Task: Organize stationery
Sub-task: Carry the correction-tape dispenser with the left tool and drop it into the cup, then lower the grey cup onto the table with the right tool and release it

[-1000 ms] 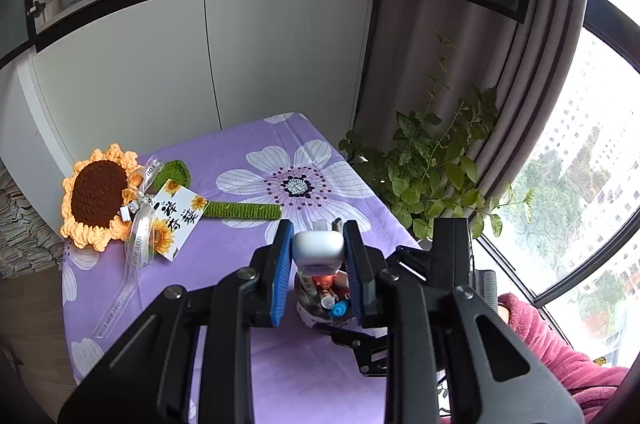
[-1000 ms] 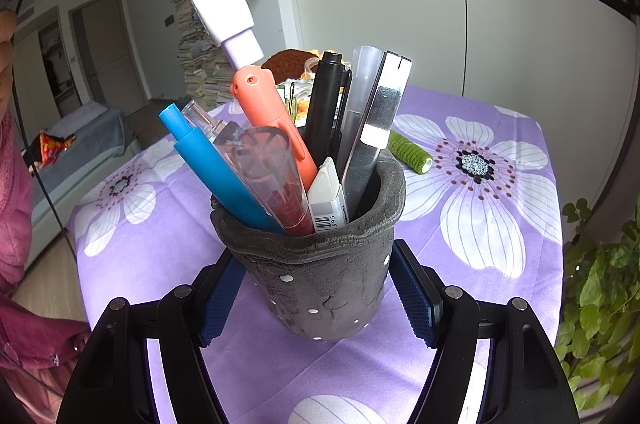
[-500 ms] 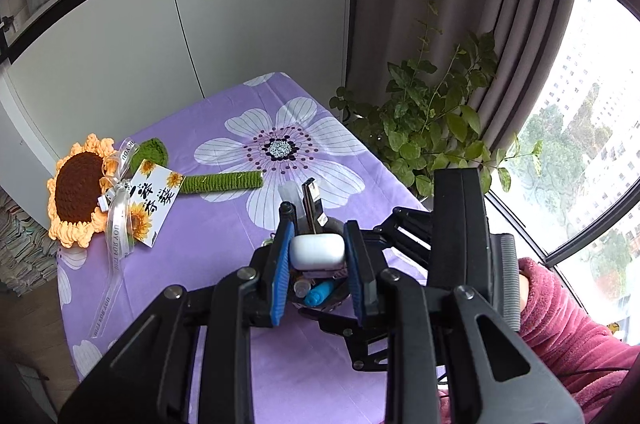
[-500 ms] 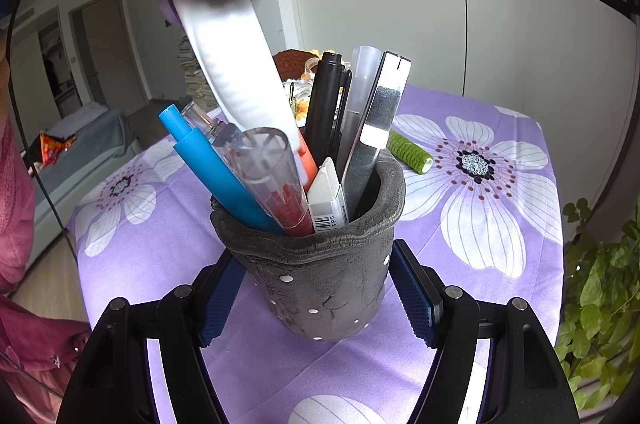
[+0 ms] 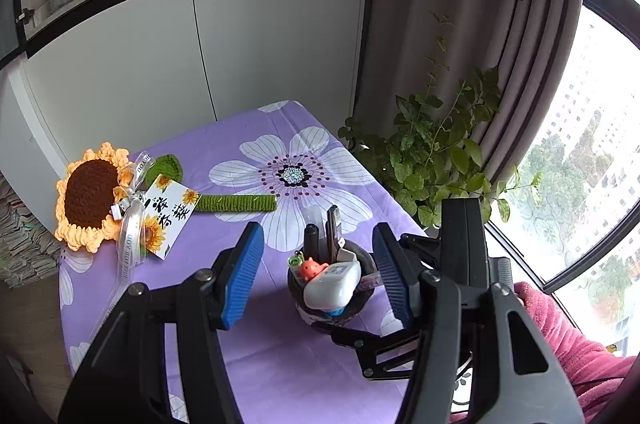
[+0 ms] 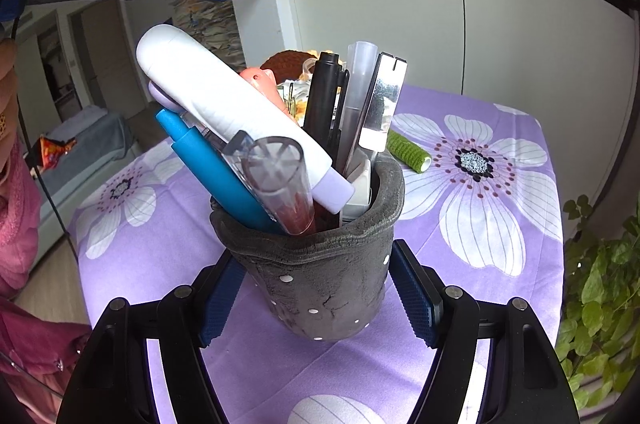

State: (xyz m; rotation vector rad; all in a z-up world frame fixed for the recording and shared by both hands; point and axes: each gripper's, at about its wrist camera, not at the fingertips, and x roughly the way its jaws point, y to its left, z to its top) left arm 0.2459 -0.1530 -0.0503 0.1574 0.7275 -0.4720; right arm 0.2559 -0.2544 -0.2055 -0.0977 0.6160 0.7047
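White correction-tape pen: released since the earlier frame, now leaning in grey pen pot. Left gripper jaws just opened, spread clear of it; right gripper jaws clamp the pot. Counter: purple floral cloth (crochet sunflower fully shown only from left wrist).

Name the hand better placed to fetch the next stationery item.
Left. Its tool stands open and empty above the white pen resting in the holder. The right tool is clamped on the holder, steadying it.
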